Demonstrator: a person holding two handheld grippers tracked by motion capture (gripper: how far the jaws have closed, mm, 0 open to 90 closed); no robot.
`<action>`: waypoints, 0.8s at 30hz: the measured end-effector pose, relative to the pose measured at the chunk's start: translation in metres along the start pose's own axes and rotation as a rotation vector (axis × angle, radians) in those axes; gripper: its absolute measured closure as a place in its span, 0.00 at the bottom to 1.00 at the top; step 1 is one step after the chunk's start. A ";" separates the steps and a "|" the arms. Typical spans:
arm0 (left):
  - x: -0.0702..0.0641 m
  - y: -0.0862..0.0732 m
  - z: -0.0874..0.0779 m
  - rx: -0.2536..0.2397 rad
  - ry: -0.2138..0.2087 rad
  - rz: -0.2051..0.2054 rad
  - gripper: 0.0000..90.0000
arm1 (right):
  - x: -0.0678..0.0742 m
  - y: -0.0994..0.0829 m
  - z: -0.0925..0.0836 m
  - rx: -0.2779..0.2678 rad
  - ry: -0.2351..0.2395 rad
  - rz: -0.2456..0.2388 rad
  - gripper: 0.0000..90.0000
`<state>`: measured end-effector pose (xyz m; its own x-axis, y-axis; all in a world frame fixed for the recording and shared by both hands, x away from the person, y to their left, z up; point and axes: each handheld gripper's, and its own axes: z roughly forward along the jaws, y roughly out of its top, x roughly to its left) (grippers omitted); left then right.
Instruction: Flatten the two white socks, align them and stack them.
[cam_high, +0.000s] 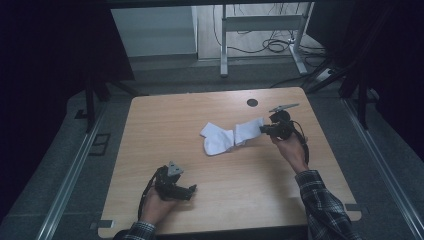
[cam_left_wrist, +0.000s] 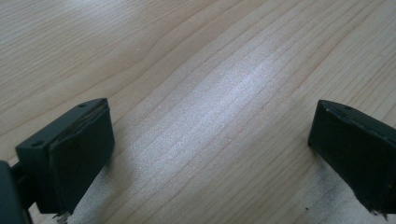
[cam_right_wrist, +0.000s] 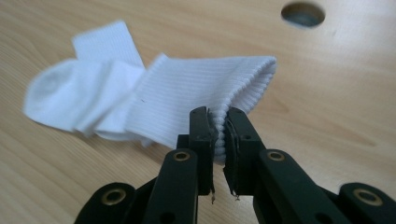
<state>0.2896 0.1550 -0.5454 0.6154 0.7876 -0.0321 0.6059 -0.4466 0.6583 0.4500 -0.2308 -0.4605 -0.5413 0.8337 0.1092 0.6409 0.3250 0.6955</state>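
White ribbed sock (cam_right_wrist: 187, 88) lies mid-table (cam_high: 150, 150) beside 1 more sock (cam_high: 216, 140); right hand-held gripper (cam_right_wrist: 219, 135) is clamped on its cuff. Soft, light, limp fabric: cuff hem judged the best hold. Left hand-held gripper (cam_left_wrist: 210, 149) stands wide apart, empty.

Bare worktop (cam_high: 165, 130) spreads wide on the left and near side — easy passage there. The white socks (cam_high: 227, 136) lie mid-table, blocking a straight crossing; a round hole (cam_high: 252, 102) sits just beyond them.
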 end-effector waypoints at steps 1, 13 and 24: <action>0.000 0.000 0.000 -0.002 0.000 -0.003 0.00 | 0.001 0.004 -0.006 -0.011 0.004 -0.005 0.90; 0.000 0.000 0.000 -0.002 0.000 -0.003 0.00 | 0.005 0.031 -0.062 -0.075 -0.005 -0.039 0.90; -0.001 0.000 0.000 0.001 0.003 -0.006 0.00 | -0.006 0.040 -0.098 -0.113 0.011 -0.011 0.90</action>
<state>0.2896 0.1543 -0.5455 0.6104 0.7914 -0.0341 0.6101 -0.4423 0.6573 0.4257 -0.2664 -0.3632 -0.5548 0.8249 0.1084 0.5695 0.2815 0.7723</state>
